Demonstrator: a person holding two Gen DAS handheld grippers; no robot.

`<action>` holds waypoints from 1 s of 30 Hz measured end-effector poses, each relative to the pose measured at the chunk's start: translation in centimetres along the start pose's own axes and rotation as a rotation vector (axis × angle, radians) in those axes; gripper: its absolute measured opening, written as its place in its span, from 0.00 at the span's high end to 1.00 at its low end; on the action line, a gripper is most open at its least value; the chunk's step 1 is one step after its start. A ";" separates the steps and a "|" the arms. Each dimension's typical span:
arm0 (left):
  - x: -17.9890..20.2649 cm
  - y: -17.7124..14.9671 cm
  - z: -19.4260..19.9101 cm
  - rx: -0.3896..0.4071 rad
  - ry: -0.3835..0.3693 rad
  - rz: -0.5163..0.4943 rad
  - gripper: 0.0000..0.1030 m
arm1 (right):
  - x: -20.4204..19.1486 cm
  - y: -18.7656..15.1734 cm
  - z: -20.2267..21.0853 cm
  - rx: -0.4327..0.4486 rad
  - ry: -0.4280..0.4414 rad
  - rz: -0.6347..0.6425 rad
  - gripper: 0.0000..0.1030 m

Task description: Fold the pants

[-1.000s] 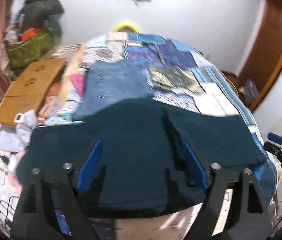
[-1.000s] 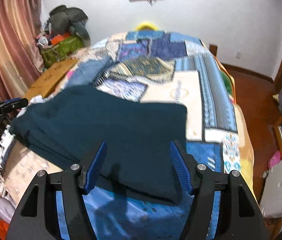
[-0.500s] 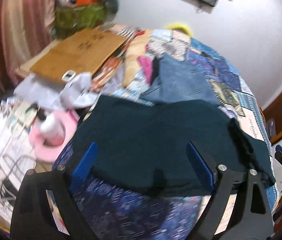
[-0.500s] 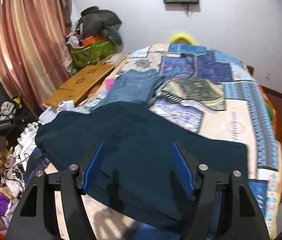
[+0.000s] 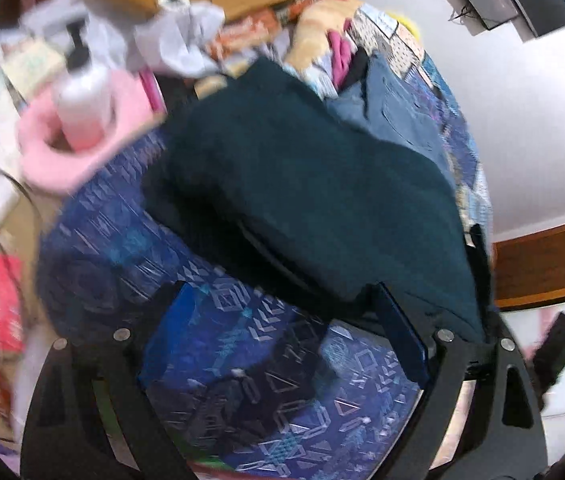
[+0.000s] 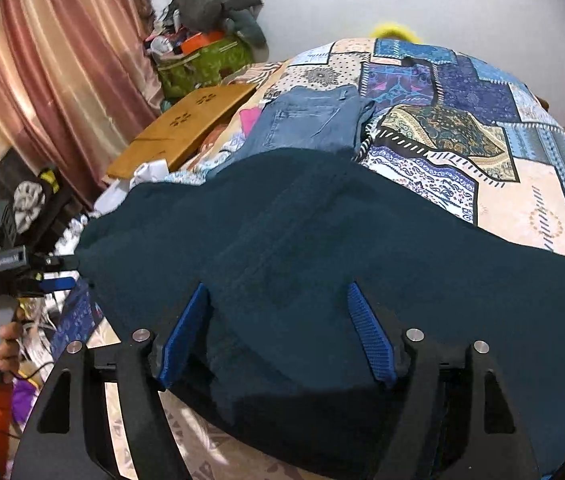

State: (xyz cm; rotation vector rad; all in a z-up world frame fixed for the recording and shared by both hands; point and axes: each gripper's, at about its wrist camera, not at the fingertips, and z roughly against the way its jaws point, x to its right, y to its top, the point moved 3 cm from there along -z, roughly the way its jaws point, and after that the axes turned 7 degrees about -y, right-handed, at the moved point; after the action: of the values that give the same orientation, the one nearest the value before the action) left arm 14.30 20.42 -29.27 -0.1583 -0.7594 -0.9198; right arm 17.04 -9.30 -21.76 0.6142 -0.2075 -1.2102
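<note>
Dark teal pants lie folded across the near end of the patchwork bed; they also show in the left wrist view. My right gripper is open, its blue pads over the pants' near edge, empty. My left gripper is open and empty at the pants' left end, over the blue patterned bed cover. It also shows from outside in the right wrist view, by the pants' left edge.
Folded blue jeans lie behind the teal pants. A wooden board, a green bag and clutter line the bed's left side. A white pump bottle on a pink item stands there. Curtains hang at left.
My left gripper has swung left and down to the pants' left end. My right gripper has moved left, from the pants' right part to over their middle. Both stayed open.
</note>
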 end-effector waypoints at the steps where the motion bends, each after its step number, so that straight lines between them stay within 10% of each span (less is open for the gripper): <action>1: 0.0 0.0 -0.2 0.001 -0.010 0.008 0.09 | -0.2 -0.1 0.0 -0.001 -0.007 0.010 0.31; 16: -1.6 4.7 -4.0 -0.003 -0.123 0.137 0.05 | -0.4 -0.2 -0.2 -0.003 0.005 0.002 0.31; 23: -1.6 5.5 -4.0 0.061 0.022 0.081 0.59 | -0.2 -0.1 -0.1 -0.007 0.019 -0.009 0.31; 30: 3.6 5.9 0.4 0.279 0.251 -0.175 0.75 | 0.0 0.0 1.5 -0.001 0.020 0.009 0.33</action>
State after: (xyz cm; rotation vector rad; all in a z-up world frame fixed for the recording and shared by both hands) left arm 19.95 21.88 -25.51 0.2689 -0.6661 -0.9674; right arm 16.29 -9.78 -20.53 0.6237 -0.1928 -1.1955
